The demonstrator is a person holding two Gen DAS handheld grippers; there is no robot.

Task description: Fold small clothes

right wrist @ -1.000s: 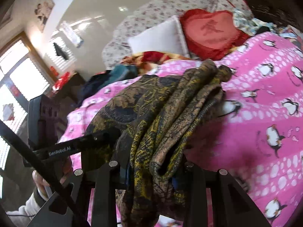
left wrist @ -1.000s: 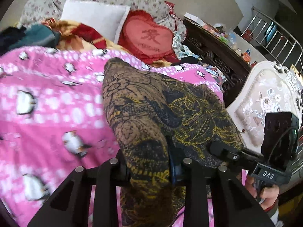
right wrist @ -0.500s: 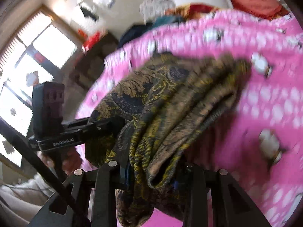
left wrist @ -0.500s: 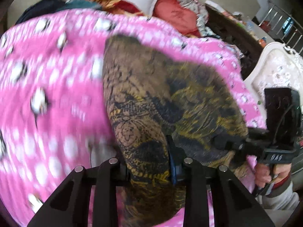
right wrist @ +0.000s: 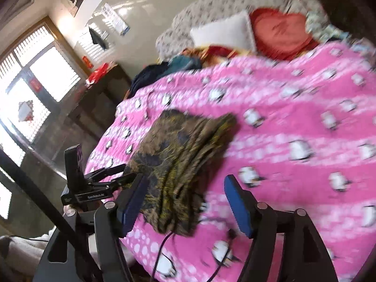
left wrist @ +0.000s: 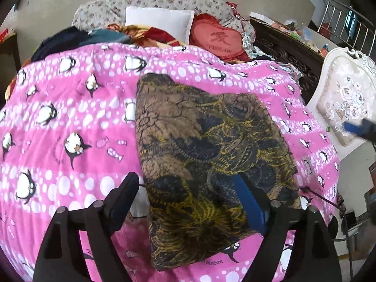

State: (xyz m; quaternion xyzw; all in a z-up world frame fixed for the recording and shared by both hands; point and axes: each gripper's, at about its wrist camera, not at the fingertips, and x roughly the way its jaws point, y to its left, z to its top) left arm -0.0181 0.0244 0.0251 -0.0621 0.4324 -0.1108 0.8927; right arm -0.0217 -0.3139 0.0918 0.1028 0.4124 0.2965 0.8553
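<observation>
Left wrist view: the left gripper [left wrist: 195, 197] has its fingers [left wrist: 123, 195] spread wide, holding nothing; the folded cloth [left wrist: 206, 155] lies flat on the pink quilt [left wrist: 70, 122] between them, its near edge by the bed's near side. Far behind sit a white pillow [left wrist: 157, 23] and a red heart cushion [left wrist: 217, 38]. Right wrist view: the right gripper [right wrist: 185, 202] is also wide apart and empty, near the cloth [right wrist: 181, 155], which lies on the quilt [right wrist: 293, 117] toward its left edge.
</observation>
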